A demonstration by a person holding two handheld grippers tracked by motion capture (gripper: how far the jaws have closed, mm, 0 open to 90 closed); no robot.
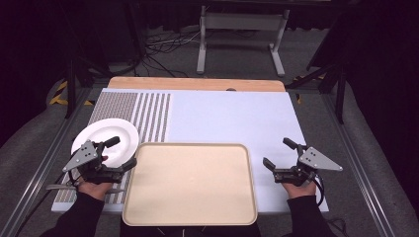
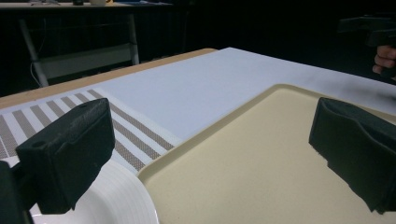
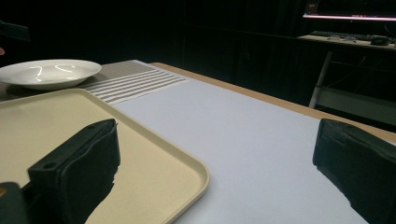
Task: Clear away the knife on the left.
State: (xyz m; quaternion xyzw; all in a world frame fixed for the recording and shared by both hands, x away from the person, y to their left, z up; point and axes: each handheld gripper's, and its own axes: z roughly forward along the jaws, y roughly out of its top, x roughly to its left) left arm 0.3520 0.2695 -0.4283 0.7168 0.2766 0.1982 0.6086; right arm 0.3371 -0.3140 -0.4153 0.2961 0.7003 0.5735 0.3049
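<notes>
An empty beige tray lies at the table's near edge, in the middle. To its left, a white plate rests on a striped placemat. My left gripper hovers open over the plate's right rim and the tray's left edge, with nothing between its jaws. In the left gripper view, the left gripper spans the plate and the tray. My right gripper stands open just right of the tray. In the right gripper view, the right gripper holds nothing, with the tray's corner below and the plate far off.
A pale mat covers most of the wooden table. Behind the table, a white metal stand and cables lie on the floor. Rails run along both sides of the table. The other hand appears far right in the left gripper view.
</notes>
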